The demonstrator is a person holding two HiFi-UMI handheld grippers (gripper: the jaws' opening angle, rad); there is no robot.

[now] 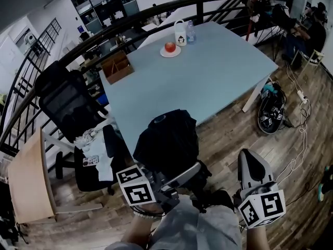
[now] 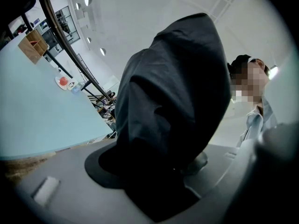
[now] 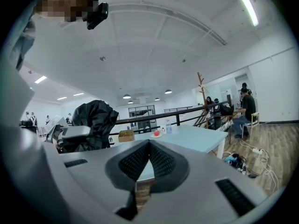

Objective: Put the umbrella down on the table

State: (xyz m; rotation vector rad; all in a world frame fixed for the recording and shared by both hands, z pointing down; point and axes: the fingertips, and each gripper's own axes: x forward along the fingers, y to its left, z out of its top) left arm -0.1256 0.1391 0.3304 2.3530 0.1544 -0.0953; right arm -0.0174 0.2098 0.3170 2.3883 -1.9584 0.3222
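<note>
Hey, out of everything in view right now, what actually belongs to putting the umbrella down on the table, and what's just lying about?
Part of the job: umbrella, left gripper gripping it, table.

Just lying about: wooden box, plate with a red round item, white jug, clear bottle, office chair, bag on the floor.

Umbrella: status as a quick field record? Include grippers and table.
umbrella: black, folded, held up by the table's near corner
left gripper: closed on the umbrella
right gripper: jaws together, nothing between them
table: light blue; wooden box and plate at far end
task: umbrella not yet set down
</note>
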